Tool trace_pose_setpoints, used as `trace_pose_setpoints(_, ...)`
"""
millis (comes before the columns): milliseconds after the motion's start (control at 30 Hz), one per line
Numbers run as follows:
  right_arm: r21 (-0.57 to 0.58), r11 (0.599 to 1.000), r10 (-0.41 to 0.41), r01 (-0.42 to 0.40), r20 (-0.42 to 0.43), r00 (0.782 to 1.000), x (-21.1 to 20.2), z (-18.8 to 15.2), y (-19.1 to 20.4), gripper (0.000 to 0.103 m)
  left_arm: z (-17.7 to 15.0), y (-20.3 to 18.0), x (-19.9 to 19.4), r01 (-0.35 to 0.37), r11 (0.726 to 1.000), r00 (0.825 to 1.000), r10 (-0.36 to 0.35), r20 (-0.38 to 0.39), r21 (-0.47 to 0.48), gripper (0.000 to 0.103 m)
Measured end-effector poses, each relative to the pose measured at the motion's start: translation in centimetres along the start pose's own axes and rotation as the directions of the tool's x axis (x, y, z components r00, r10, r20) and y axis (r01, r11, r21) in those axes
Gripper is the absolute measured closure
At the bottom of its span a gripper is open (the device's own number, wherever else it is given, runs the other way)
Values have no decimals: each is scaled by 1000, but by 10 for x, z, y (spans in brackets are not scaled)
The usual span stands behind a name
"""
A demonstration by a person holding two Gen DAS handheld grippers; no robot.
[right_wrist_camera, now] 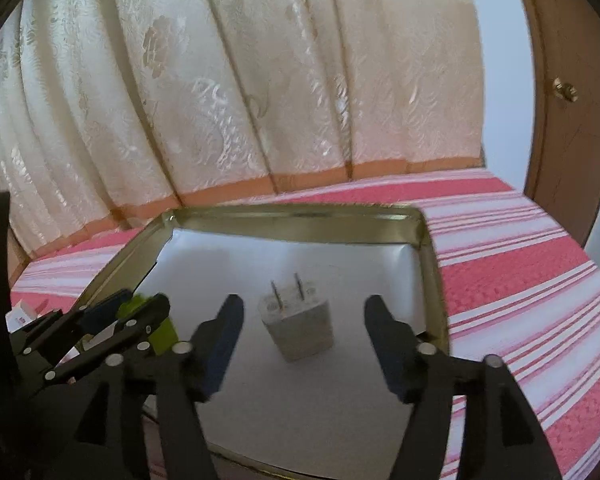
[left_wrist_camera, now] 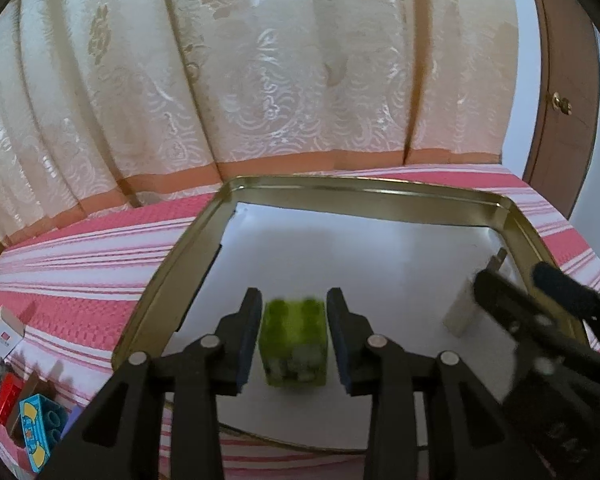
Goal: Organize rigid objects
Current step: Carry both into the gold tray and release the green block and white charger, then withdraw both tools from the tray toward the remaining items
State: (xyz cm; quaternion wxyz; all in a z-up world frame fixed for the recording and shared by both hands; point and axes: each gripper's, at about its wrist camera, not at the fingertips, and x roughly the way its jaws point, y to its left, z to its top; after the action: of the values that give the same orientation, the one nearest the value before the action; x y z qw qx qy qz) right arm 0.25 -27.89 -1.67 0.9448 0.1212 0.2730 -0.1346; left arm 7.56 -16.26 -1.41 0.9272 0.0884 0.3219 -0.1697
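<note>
Green toy brick, studs up, sits on the white floor of the gold-rimmed tin tray, toward its left side. Over on the right rests the white plug adapter, lying on its back with two metal prongs tilted upward.

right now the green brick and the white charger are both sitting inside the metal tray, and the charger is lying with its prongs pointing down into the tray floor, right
Not quite. The green brick and the white charger are both inside the metal tray, but the charger's two prongs point up and away toward the curtain, not down into the tray floor. The right wrist view shows this clearly.
</note>
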Motion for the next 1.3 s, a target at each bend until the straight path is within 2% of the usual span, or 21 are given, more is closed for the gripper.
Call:
trace_pose_setpoints(33, 6, 1000, 1, -1, 20, 1000, -4, 0, -1, 29, 0, 0, -1, -1, 1000, 1000, 1, 3, -2, 52)
trace_pose_setpoints(100, 23, 1000, 0, -1, 61, 998, -11, 1, -4, 21, -1, 2, -5, -20, 1000, 999, 21, 28, -9, 8)
trace_pose_setpoints(133, 32, 999, -7, 5, 82, 997, -15, 2, -6, 21, -2, 3, -9, -33, 999, 998, 34, 46, -12, 0)
trace_pose_setpoints(233, 62, 998, -28, 21, 126, 992, -23, 5, -12, 20, -4, 3, -25, -59, 998, 991, 58, 122, 5, 0)
trace_pose_setpoints(367, 107, 994, -41, 28, 126, 991, -22, 7, -21, 20, -6, 1, -35, -76, 997, 985, 71, 160, 26, 0)
trace_pose_setpoints(600, 134, 990, -51, 33, 132, 990, -23, 6, -24, 20, -8, 13, -43, -84, 996, 981, 84, 177, -7, 0)
trace_pose_setpoints(833, 92, 991, -116, 100, 189, 975, -31, 3, -20, 20, -16, 24, -51, -134, 991, 972, 133, 194, -8, 0)
trace_pose_setpoints(967, 72, 990, -132, 120, 193, 972, -32, 3, -17, 20, -21, 32, -58, -148, 989, 967, 149, 205, -24, 0)
trace_pose_setpoints(1300, 100, 984, -169, 148, 251, 953, -46, -4, -17, 20, -32, 49, -67, -142, 988, 970, 151, 190, -59, 0)
